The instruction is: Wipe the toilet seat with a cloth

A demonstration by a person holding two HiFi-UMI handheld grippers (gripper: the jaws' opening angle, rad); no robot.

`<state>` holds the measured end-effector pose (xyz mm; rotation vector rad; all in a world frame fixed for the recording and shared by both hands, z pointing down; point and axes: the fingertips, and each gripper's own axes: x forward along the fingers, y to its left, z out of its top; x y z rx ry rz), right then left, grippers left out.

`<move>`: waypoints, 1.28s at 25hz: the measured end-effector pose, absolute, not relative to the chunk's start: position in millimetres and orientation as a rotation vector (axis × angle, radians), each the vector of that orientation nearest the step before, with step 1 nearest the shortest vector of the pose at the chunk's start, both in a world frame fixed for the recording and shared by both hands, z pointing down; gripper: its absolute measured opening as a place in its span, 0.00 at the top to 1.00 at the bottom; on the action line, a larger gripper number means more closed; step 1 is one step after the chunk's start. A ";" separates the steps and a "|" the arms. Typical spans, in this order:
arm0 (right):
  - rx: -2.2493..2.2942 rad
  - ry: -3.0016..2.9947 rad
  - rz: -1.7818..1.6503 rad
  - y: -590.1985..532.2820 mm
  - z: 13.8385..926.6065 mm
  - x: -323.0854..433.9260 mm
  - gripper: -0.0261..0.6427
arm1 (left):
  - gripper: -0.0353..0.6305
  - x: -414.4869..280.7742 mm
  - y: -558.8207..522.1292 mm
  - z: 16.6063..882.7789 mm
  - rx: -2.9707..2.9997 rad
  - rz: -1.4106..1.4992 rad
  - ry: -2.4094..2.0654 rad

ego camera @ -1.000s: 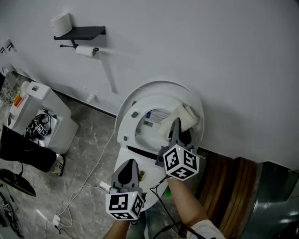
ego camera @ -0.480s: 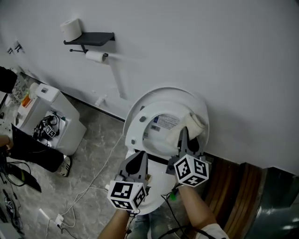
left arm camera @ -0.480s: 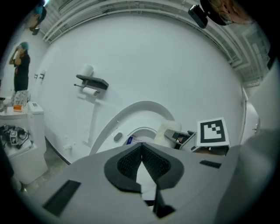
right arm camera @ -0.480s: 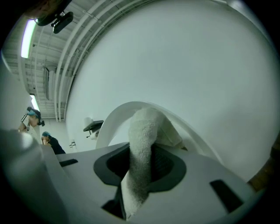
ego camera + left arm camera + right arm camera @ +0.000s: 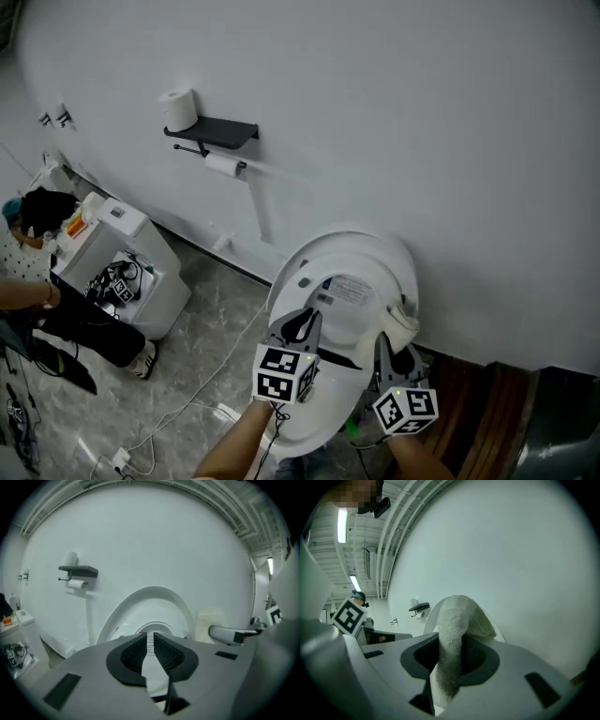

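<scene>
While the right gripper (image 5: 386, 343) clamps the white cloth (image 5: 398, 320) at the raised toilet seat's (image 5: 309, 272) right rim, the seat stretching leftward, the empty left gripper (image 5: 302, 324), its jaws barely parting, hovers lower left.

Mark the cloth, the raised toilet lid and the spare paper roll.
cloth (image 5: 452, 620): right gripper view, upper fold.
toilet lid (image 5: 349, 246): head view, upper rim.
paper roll (image 5: 178, 110): head view, its side.
</scene>
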<state>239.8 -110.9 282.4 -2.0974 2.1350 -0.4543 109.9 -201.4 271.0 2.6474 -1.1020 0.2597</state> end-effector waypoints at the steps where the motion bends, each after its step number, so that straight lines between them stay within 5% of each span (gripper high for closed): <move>1: -2.100 2.127 -0.474 -104.1 281.9 240.1 0.81 | 0.90 113.7 -205.7 270.7 2.629 0.277 -1.086; 7: -2.078 2.084 -0.514 -81.1 269.8 242.5 0.81 | 0.82 135.3 -242.6 250.0 2.752 0.282 -1.134; 10: -2.067 2.061 -0.534 -69.4 270.5 248.2 0.81 | 0.49 153.7 -256.2 254.4 2.849 0.382 -1.076; 13: -2.081 2.035 -0.574 -60.5 272.1 254.7 0.81 | 0.41 166.0 -267.2 268.3 2.904 0.520 -0.999; 32: -2.051 1.878 -0.634 -44.8 274.6 281.3 0.81 | 0.39 199.7 -304.7 289.5 2.919 0.829 -0.760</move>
